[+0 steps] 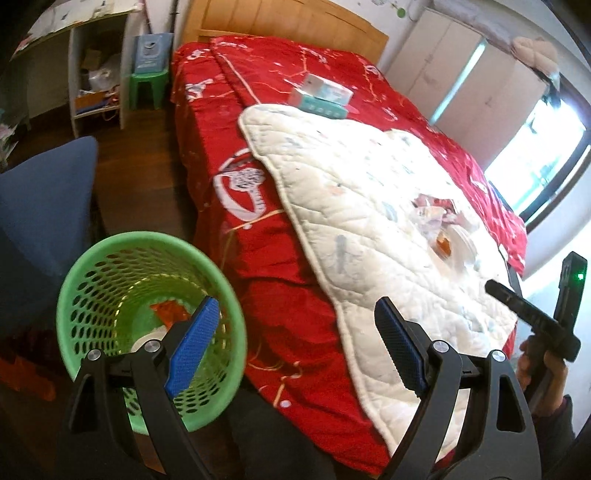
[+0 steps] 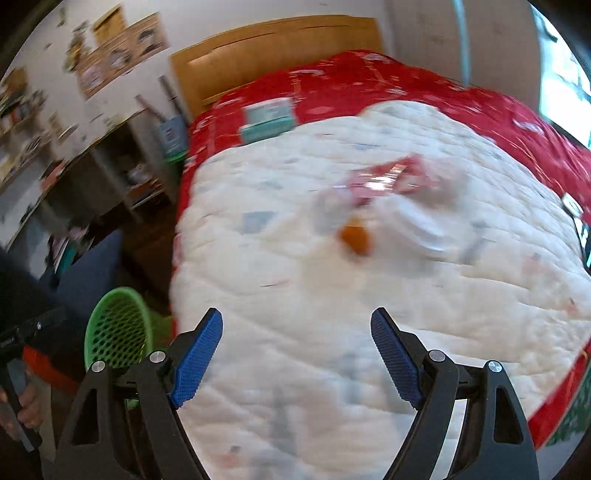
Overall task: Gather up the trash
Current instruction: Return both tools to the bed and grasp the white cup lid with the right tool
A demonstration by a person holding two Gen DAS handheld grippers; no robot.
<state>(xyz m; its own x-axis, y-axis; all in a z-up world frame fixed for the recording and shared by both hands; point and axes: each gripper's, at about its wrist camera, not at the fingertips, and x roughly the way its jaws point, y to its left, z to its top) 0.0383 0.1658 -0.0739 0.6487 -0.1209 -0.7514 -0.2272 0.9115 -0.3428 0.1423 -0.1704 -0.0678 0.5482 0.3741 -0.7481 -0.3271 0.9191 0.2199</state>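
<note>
A green mesh waste basket (image 1: 96, 273) stands on the floor beside the bed, with a red wrapper (image 1: 168, 309) and a white piece at its bottom. Trash lies on the white quilt (image 2: 295, 258): a red shiny wrapper (image 2: 388, 177), an orange scrap (image 2: 354, 236) and white plastic lids (image 2: 424, 225); the same pile (image 1: 443, 229) shows in the left wrist view. My left gripper (image 1: 295, 325) is open and holds nothing, its left finger over the basket. My right gripper (image 2: 295, 332) is open over the quilt's near part, short of the trash, with nothing between its fingers.
The bed has a red cover (image 1: 229, 122) and a wooden headboard (image 1: 288, 22). Teal boxes (image 1: 321, 98) lie near the pillow end. A blue chair (image 1: 40, 206) stands left of the basket. A green stool (image 1: 147, 86) and shelves (image 1: 96, 74) are behind. A phone (image 2: 576, 218) lies at the quilt's right edge.
</note>
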